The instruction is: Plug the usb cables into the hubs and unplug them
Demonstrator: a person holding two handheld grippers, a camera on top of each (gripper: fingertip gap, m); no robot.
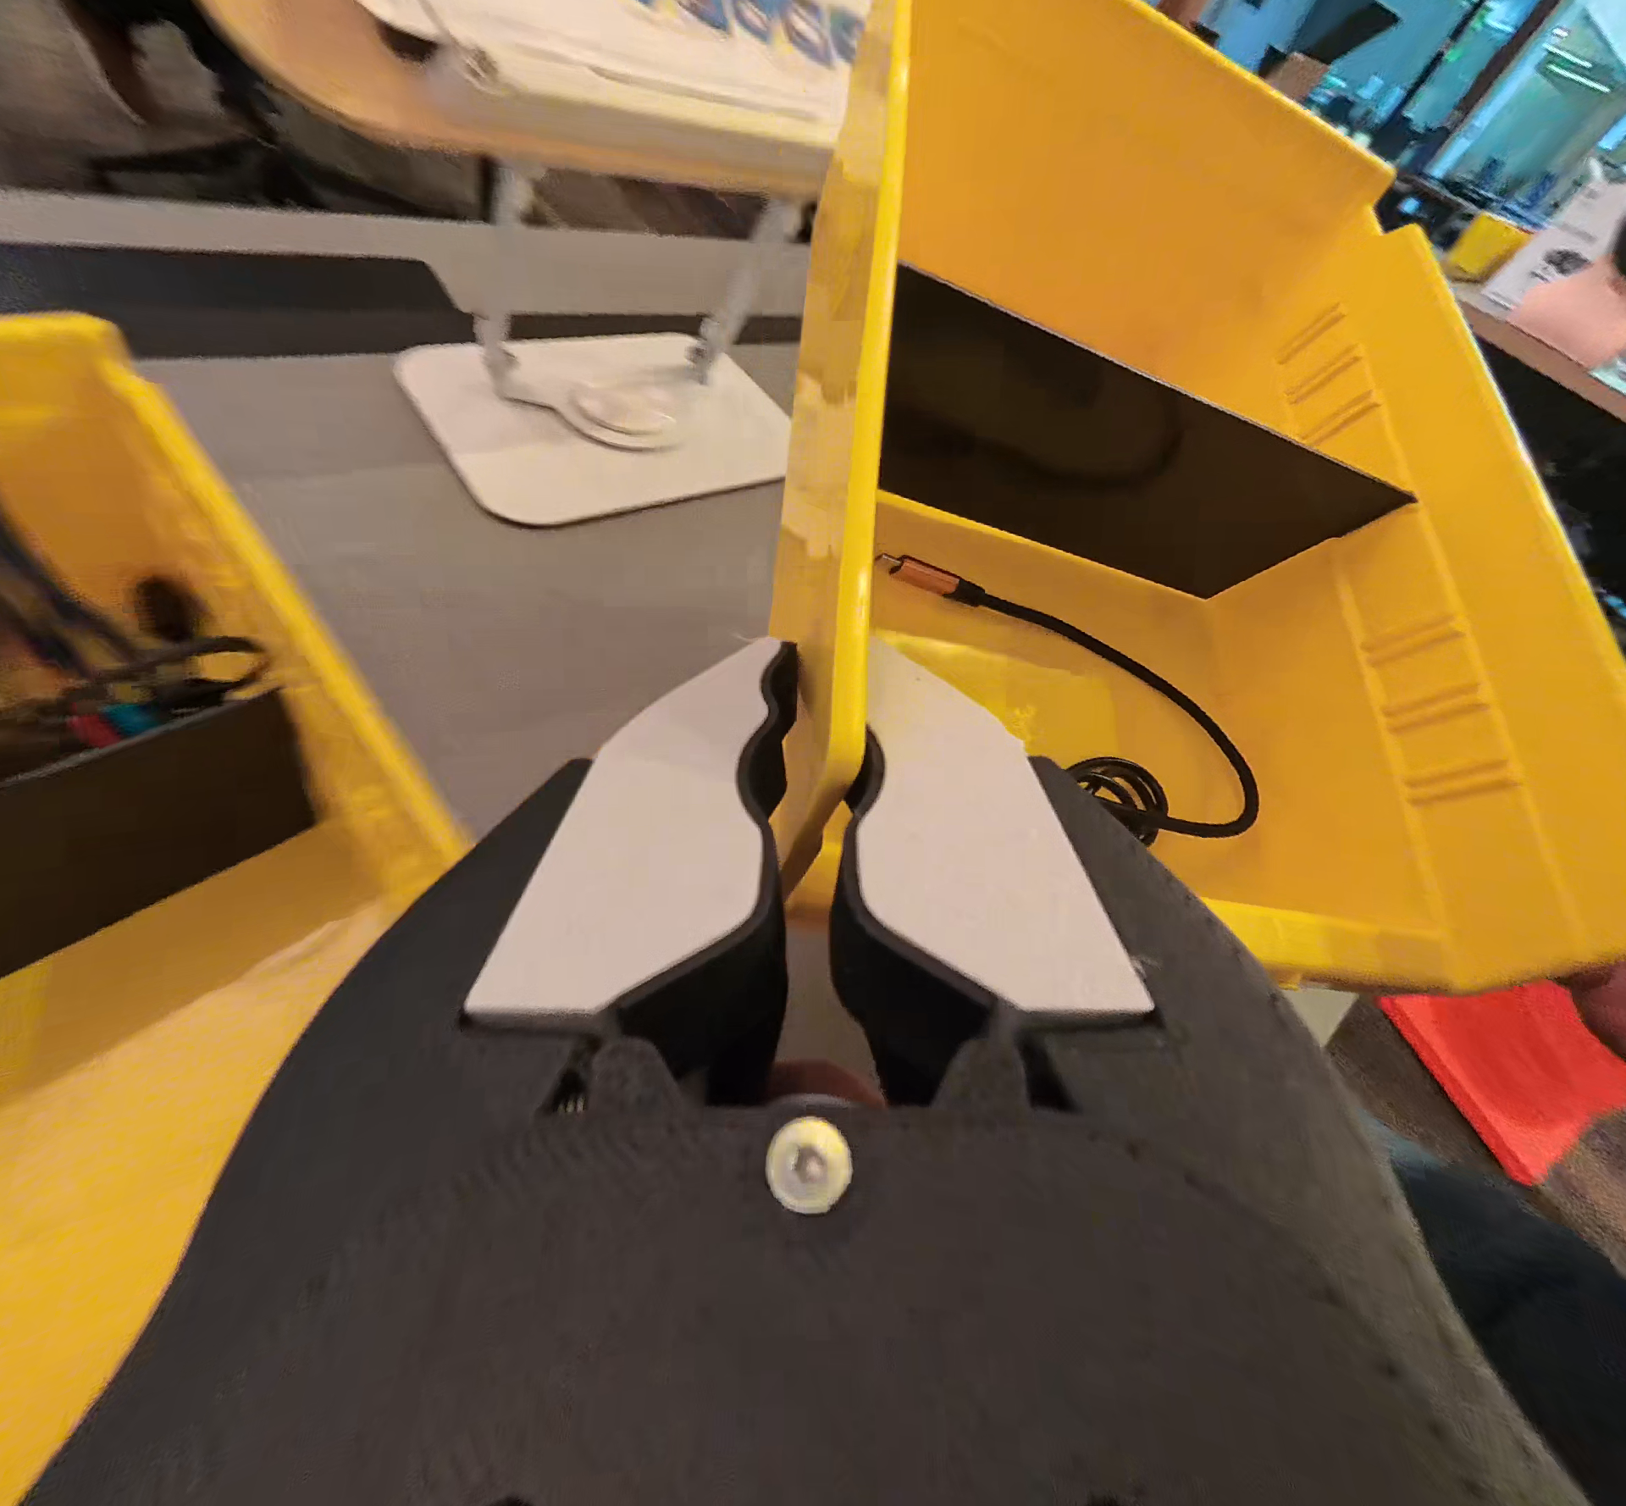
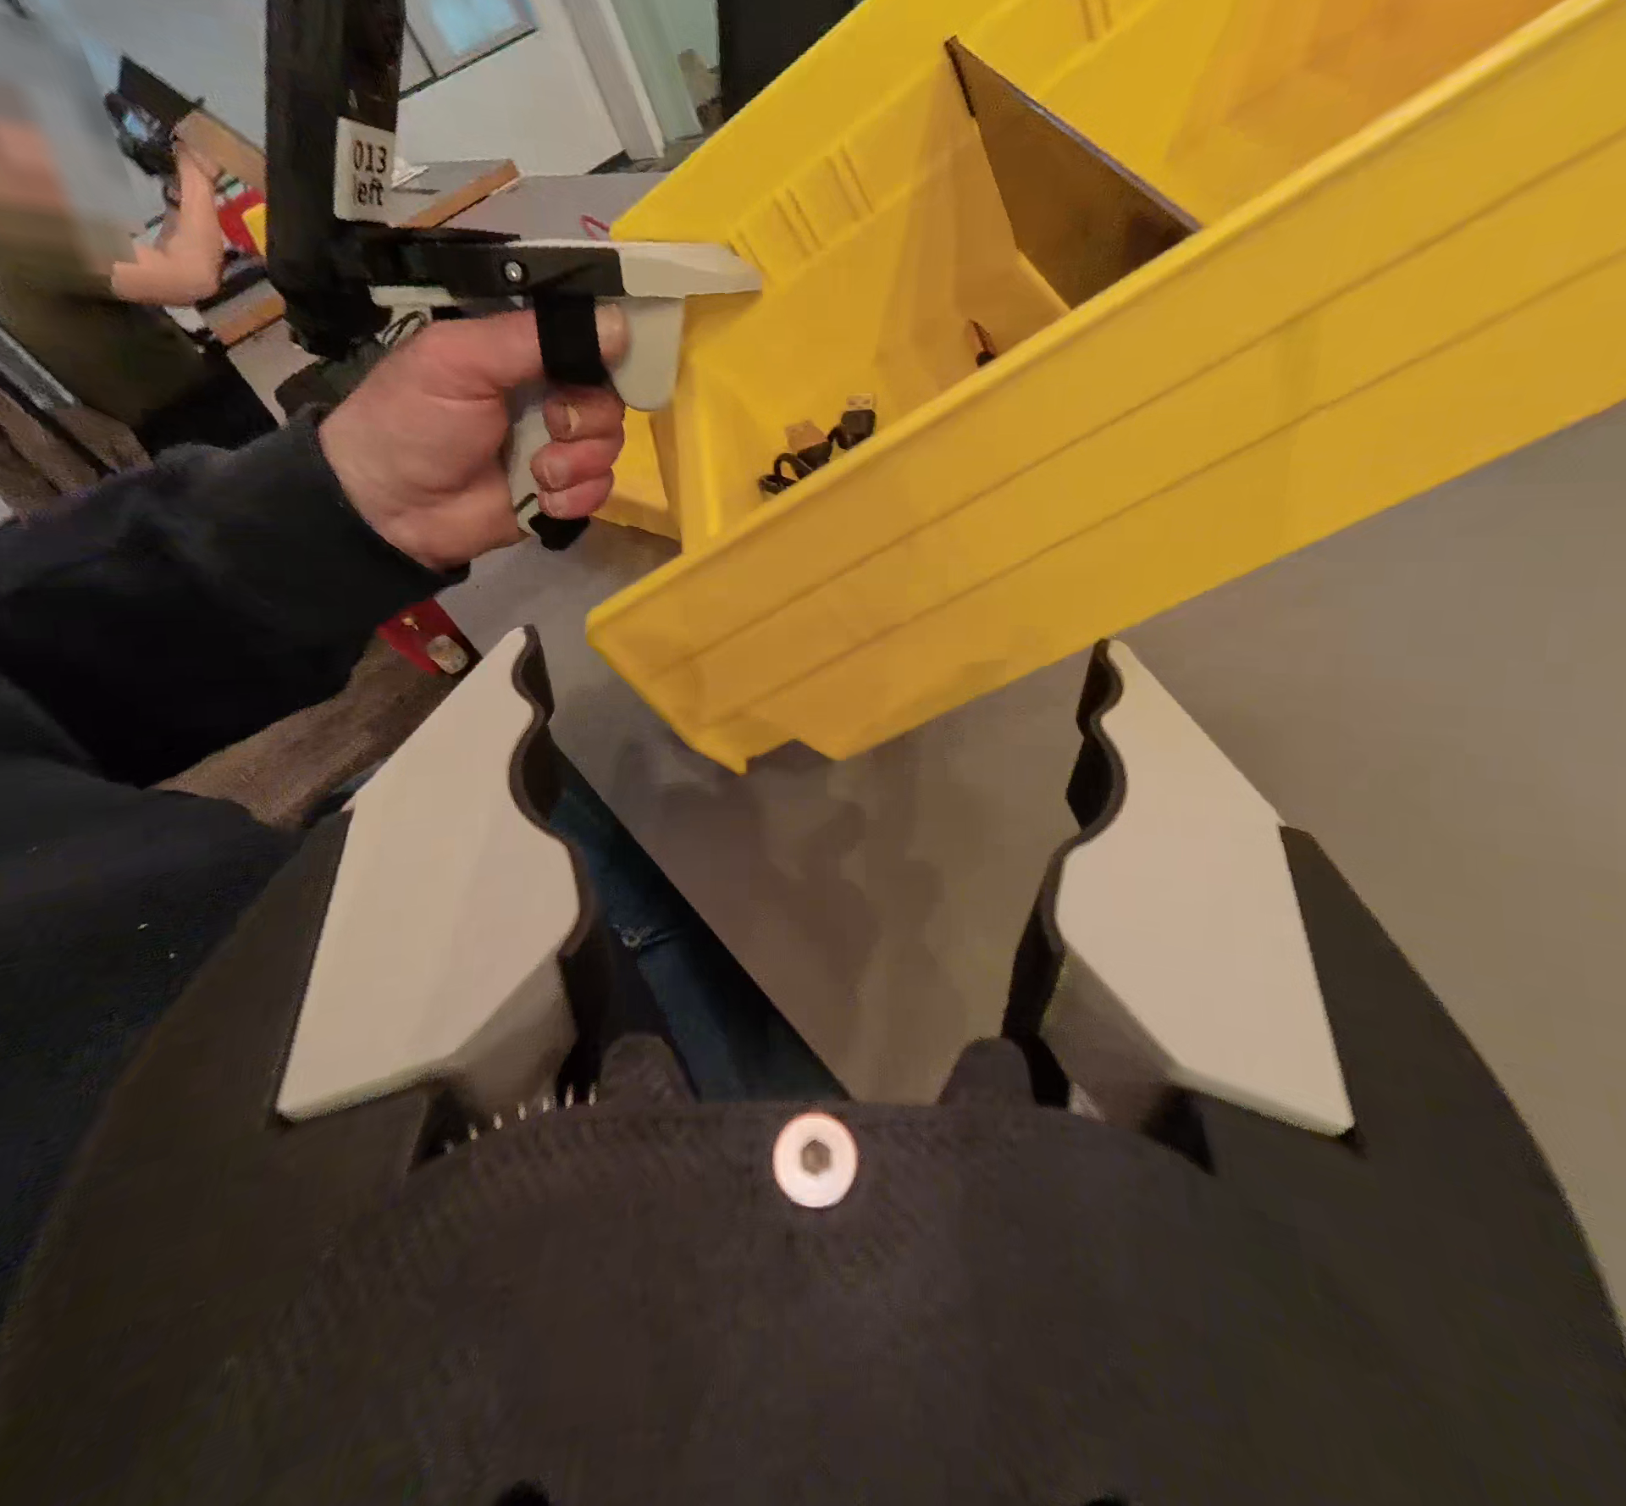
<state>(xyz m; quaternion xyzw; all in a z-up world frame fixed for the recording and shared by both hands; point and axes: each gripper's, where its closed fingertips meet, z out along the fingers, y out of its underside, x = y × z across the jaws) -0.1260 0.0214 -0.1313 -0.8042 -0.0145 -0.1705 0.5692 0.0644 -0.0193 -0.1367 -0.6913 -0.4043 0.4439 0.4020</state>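
Left gripper clamped on yellow bin wall, bin tilted off the counter. Black usb cable loose below its dark divider. Right gripper released, lower centre.

Open office or lab: grey desks, glass partitions, yellow parts bins.

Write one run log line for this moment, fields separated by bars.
left gripper: shut on yellow bin wall | bin: tilted | right gripper: open, empty | usb cables: loose inside bin
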